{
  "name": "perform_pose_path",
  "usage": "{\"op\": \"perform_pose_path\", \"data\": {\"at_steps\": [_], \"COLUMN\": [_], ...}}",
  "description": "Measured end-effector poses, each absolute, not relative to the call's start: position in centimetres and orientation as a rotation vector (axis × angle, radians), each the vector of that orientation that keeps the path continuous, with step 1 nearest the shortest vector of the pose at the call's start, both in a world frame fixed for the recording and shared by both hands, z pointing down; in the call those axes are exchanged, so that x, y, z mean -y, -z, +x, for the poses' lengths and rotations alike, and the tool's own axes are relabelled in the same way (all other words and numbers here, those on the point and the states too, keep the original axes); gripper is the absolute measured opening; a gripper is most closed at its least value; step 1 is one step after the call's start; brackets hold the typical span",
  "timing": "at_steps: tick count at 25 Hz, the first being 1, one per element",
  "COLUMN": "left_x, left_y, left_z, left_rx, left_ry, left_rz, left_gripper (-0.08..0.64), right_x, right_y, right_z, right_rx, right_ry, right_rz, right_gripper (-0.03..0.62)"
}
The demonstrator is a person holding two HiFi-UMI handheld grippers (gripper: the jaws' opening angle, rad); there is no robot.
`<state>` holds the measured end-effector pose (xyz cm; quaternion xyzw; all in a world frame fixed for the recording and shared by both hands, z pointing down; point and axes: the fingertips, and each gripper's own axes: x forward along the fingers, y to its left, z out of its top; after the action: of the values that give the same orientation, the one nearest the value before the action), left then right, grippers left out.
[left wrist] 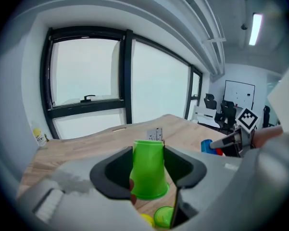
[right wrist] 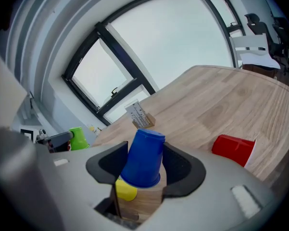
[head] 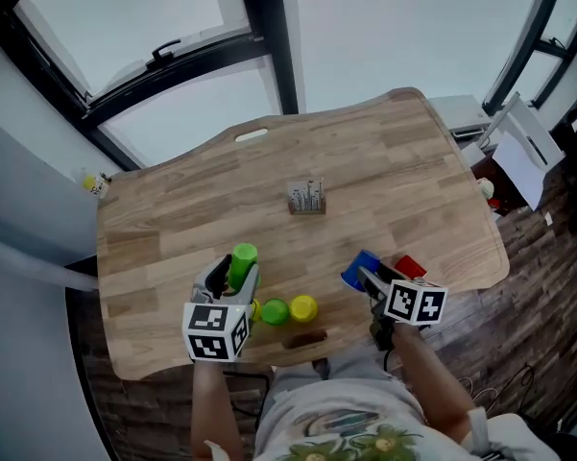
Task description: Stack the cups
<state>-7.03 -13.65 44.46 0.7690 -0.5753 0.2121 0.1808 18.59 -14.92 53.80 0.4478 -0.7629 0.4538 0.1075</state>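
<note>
The large dark-framed window (head: 173,27) fills the far side of the room, beyond the table. The light wooden table with a wavy outline (head: 384,171) takes up the middle of the scene, and the person stands at its near edge with a gripper in each hand.

The left gripper (head: 235,275), which carries a cube with square markers, is raised above the near-left part of the table. Its jaws are closed on a bright green plastic cup (left wrist: 148,170). The pads press the cup's sides, its narrow base points away from the gripper and its wide rim lies toward the gripper.

The right gripper (head: 365,279), with a marker cube of its own, is above the near-right part of the table. Its jaws clamp a blue plastic cup (right wrist: 143,158) the same way, base pointing forward.

A red plastic cup (right wrist: 233,149) lies on its side on the table just right of the blue cup. A second green plastic cup (head: 275,311) and a yellow plastic cup (head: 303,307) stand just beside each other on the near table, between the two grippers.

A small wooden block holding an upright printed card (head: 307,199) stands at the table's centre, well apart from the cups. A small dark brown object (head: 305,338) lies at the near edge, close to the yellow cup. A small bottle with a yellow top (head: 94,182) stands off the table's far-left corner.
</note>
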Motion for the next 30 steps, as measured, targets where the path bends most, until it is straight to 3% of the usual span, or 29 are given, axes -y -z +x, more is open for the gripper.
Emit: {"op": "perform_pose_path", "data": {"at_steps": [9,16,30], "left_x": [8.5,5.4,4.8], "left_y": [-43.7,-44.8,-47.7], "left_z": [-12.5,-15.0,-12.8], "left_rx": [1.693,1.725,1.61], "left_ry": [-0.411,-0.33,-0.36], "left_rz": [2.116,2.046,2.098], "left_gripper": [0.213,0.213,0.213], "right_x": [13.2,12.1,10.0], "right_y": [-50.1,-49.8,-50.3], "right_z": [15.7,14.5,13.0], "right_rx": [2.428,2.442,2.411], "right_ry": [-1.058,-1.031,-1.042], "right_rz": [1.34,1.342,1.355], "right_gripper": [0.225,0.224,0.224]}}
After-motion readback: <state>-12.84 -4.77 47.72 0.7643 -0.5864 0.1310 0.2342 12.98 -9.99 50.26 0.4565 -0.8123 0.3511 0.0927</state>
